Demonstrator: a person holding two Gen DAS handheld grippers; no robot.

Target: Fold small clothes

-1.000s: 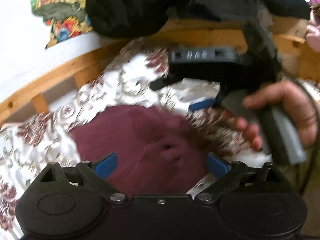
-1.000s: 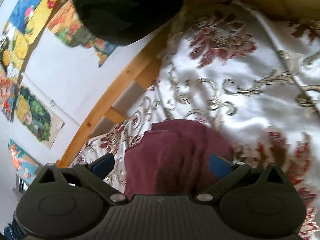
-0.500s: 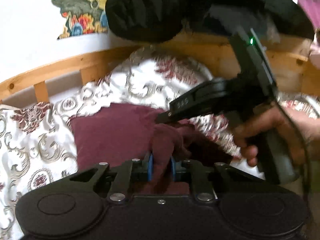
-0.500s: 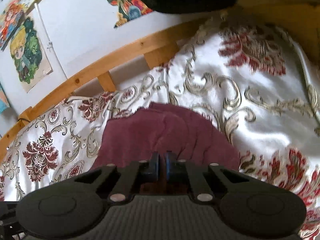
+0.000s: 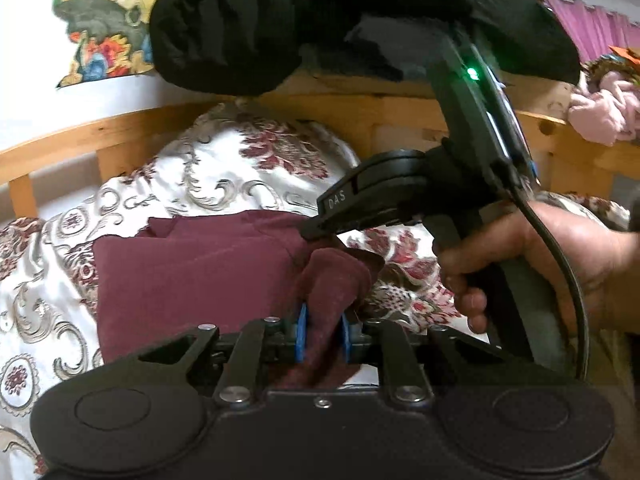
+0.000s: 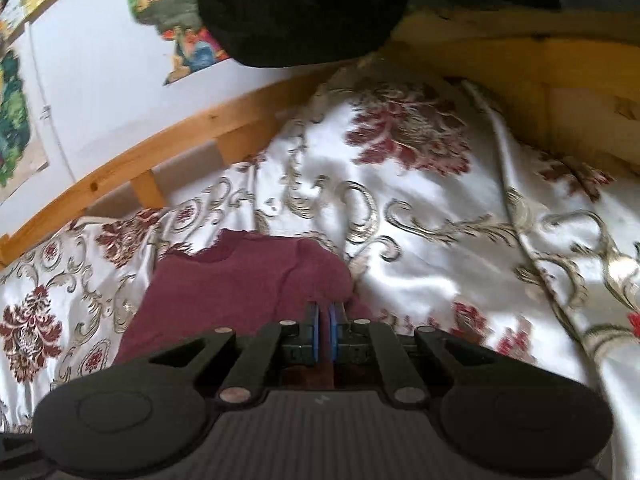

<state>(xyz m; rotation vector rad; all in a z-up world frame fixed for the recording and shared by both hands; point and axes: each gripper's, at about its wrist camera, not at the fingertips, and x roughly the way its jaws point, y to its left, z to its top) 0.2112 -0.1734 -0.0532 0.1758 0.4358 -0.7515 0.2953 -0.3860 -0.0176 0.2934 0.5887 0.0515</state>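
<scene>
A maroon garment (image 5: 192, 272) lies partly folded on a white floral bedspread (image 5: 224, 168). My left gripper (image 5: 322, 338) is shut on a bunched near corner of the maroon cloth, which rises between its blue pads. My right gripper (image 6: 325, 334) is shut on another edge of the same garment (image 6: 240, 284). In the left wrist view the right gripper (image 5: 316, 232) reaches in from the right, held by a hand (image 5: 532, 264), its tip at the cloth's far right edge.
A wooden bed rail (image 5: 104, 136) runs behind the bedspread, with a white wall and colourful posters (image 5: 100, 28) above. A black fabric bundle (image 5: 256, 24) hangs overhead. Pink cloth (image 5: 608, 108) lies at the far right. The bedspread (image 6: 460, 248) extends to the right.
Both grippers were open a second ago and have shut on the maroon garment. The pinched corners have lifted a little and both views have pulled back.
</scene>
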